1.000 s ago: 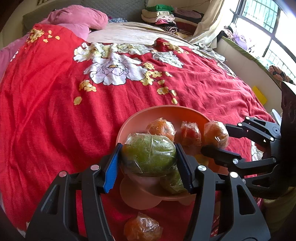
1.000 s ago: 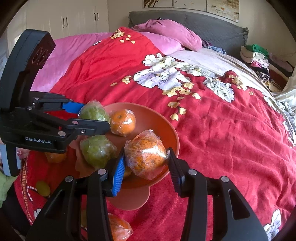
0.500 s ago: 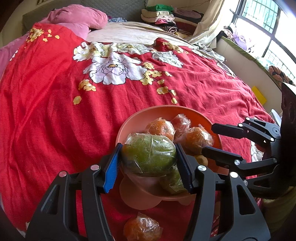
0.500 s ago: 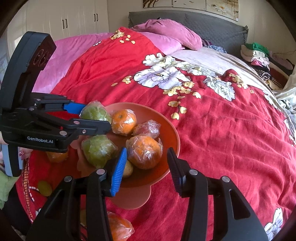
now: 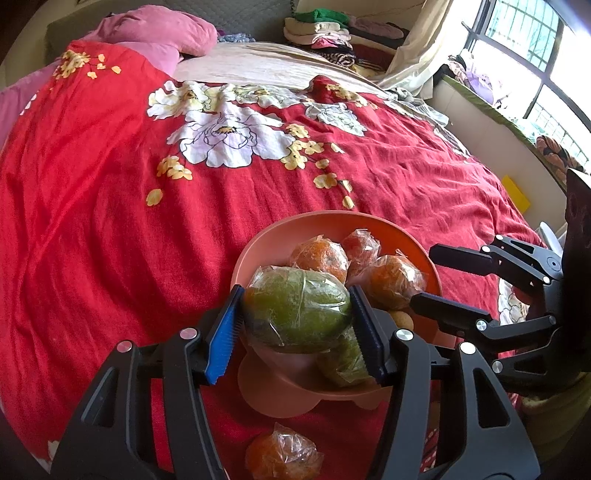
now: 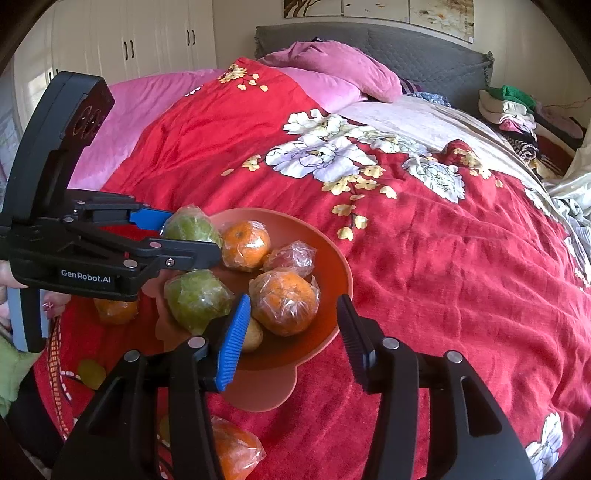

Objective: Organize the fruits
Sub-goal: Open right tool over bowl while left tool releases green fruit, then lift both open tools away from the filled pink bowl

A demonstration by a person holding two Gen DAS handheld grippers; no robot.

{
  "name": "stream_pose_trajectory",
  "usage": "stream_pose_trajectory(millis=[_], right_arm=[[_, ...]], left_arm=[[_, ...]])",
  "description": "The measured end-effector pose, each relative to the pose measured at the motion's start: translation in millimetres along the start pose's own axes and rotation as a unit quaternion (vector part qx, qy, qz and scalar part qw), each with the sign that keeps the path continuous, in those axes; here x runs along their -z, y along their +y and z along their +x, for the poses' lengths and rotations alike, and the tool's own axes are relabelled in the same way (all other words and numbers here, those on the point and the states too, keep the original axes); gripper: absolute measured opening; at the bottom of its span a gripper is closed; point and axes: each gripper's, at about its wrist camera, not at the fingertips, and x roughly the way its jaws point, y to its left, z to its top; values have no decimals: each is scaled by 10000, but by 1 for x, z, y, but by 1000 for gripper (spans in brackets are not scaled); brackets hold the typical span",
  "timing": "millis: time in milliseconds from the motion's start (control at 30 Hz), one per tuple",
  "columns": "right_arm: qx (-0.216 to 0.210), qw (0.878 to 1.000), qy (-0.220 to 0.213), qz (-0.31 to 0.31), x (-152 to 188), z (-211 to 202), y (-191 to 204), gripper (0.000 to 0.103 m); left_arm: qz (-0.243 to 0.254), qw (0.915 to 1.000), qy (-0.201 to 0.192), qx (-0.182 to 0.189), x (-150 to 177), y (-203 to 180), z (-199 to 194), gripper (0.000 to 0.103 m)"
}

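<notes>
My left gripper (image 5: 295, 295) is shut on a green fruit in clear wrap (image 5: 291, 317) and holds it just over the near rim of the orange bowl (image 5: 332, 218) on the red bedspread. In the right wrist view the same gripper (image 6: 192, 234) comes in from the left. My right gripper (image 6: 292, 301) hangs over the bowl (image 6: 334, 258) with its jaws opening and nothing pressed between the pads. A wrapped orange (image 6: 284, 308) lies in the bowl below them, beside a second green fruit (image 6: 195, 299), another orange (image 6: 245, 247) and a reddish wrapped fruit (image 6: 291, 258).
Loose on the bedspread by the bowl lie a wrapped orange (image 6: 232, 450), another orange (image 6: 116, 312) under the left gripper and a small green fruit (image 6: 90, 373). Pink pillows (image 6: 332, 66) and folded clothes (image 5: 321, 27) sit at the bed's far end.
The right gripper let go of its wrapped orange, which dropped into the bowl next to the other fruit, and its jaws widened. The left gripper and its green fruit stayed still.
</notes>
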Motion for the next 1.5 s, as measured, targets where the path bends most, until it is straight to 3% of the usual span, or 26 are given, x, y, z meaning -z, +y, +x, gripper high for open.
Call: stream_pose_trajectory(millis=[100, 200, 533, 1133, 1500], right_arm=[[7, 10000, -12, 3, 0, 0, 0, 50], [11, 10000, -36, 11, 0, -3, -1, 54], [15, 9999, -101, 54, 0, -9, 0, 59], [116, 9994, -283, 183, -1, -22, -2, 78], [195, 9986, -418, 253, -2, -33, -3, 84]], left_arm=[[-32, 10000, -11, 26, 0, 0, -1, 51], [-32, 9999, -77, -88, 0, 0, -5, 60], [-114, 9996, -227, -90, -4, 4, -17, 61], [-105, 9987, -492, -106, -4, 0, -43, 74], [-153, 9977, -648, -129, -3, -3, -59, 85]])
